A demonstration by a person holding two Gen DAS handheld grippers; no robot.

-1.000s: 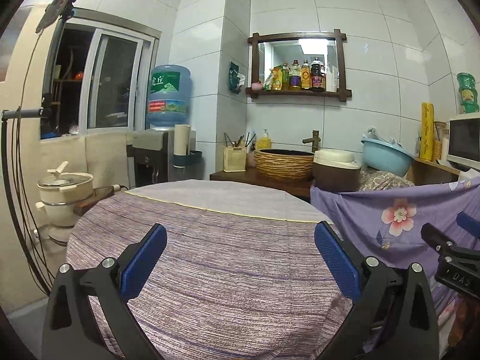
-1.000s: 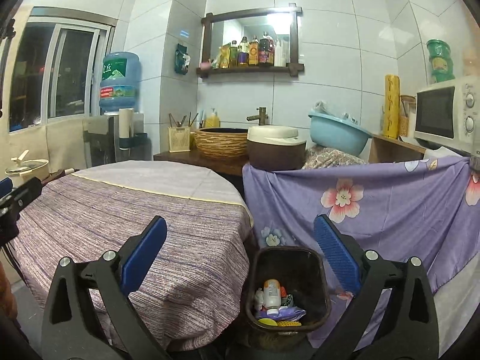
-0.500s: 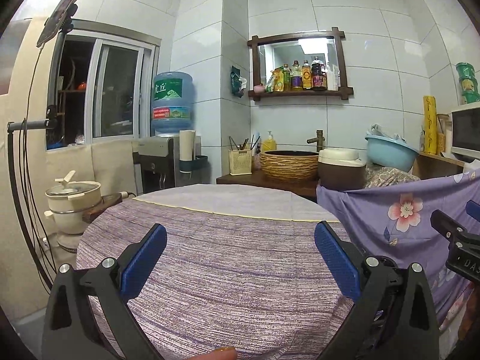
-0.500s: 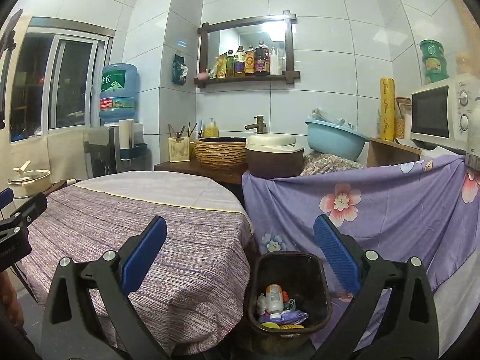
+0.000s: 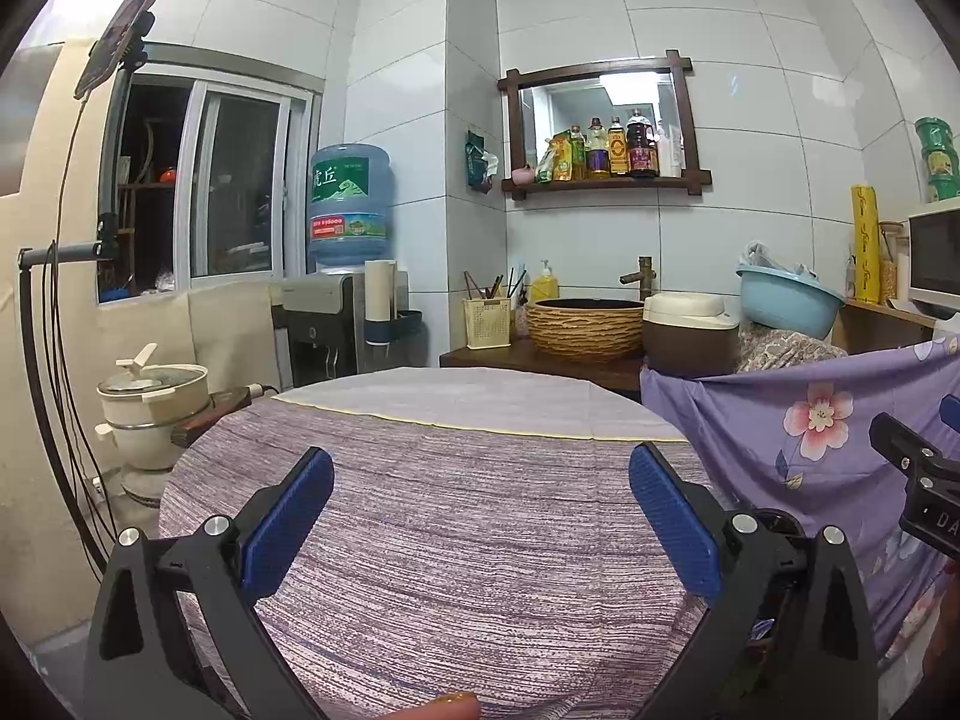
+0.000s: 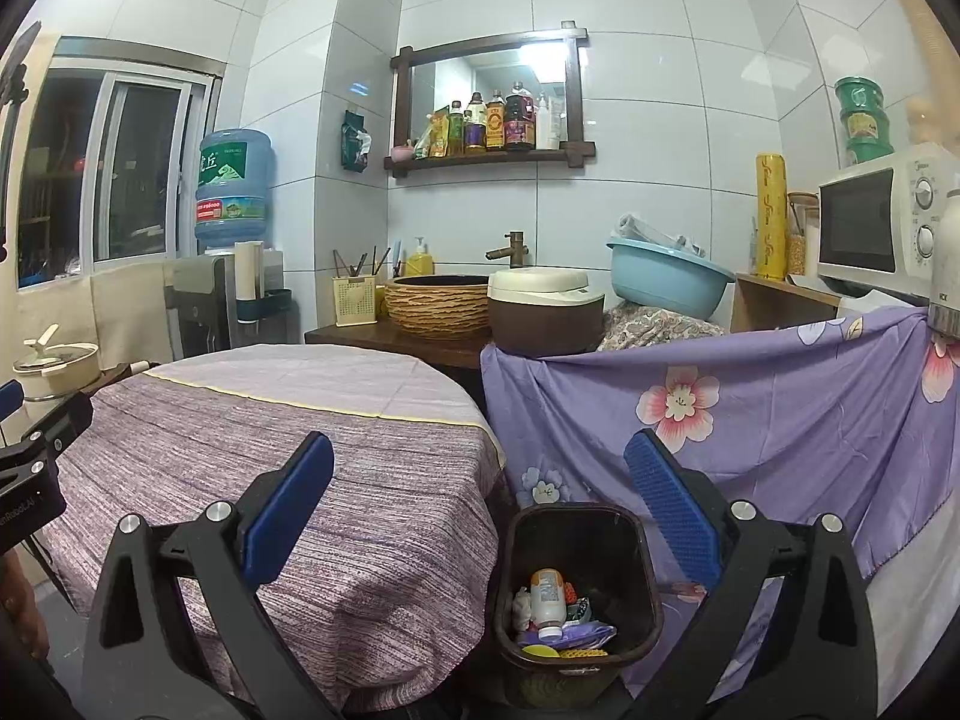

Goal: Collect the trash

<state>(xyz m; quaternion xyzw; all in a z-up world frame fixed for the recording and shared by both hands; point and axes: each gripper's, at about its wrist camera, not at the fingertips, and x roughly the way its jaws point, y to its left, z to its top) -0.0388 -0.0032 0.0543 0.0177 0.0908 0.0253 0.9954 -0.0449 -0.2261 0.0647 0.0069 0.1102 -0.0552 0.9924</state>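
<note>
Left gripper (image 5: 480, 516): you hold it level above the round table (image 5: 456, 540), pointing across the striped purple cloth toward the back wall. Jaws spread wide, blue pads (image 5: 288, 522) well apart, nothing between them and nothing touched. A fingertip (image 5: 450, 705) shows at the bottom edge of the left view.

Right gripper (image 6: 477, 516): you hold it to the right of the table edge, tipped slightly down over the gap between the table and the flowered purple sheet (image 6: 750, 420). Jaws equally wide, empty, touching nothing. (Each gripper's black body shows at the rim of the other's view.)

Trash bin (image 6: 576, 594): dark brown, standing on the floor just beside the table's hanging cloth and in front of the sheet; it sits low between the right gripper's two fingers in the picture, though clearly beyond them.

Trash (image 6: 555, 612): inside the bin, at the bottom. A small white bottle (image 6: 547, 600) stands upright among crumpled wrappers, a purple scrap and something yellow.

Background, behind the table: woven basin (image 6: 438, 306), rice cooker (image 6: 543, 312), blue plastic tub (image 6: 666, 279), microwave (image 6: 882, 216), water jug (image 6: 231, 186).
</note>
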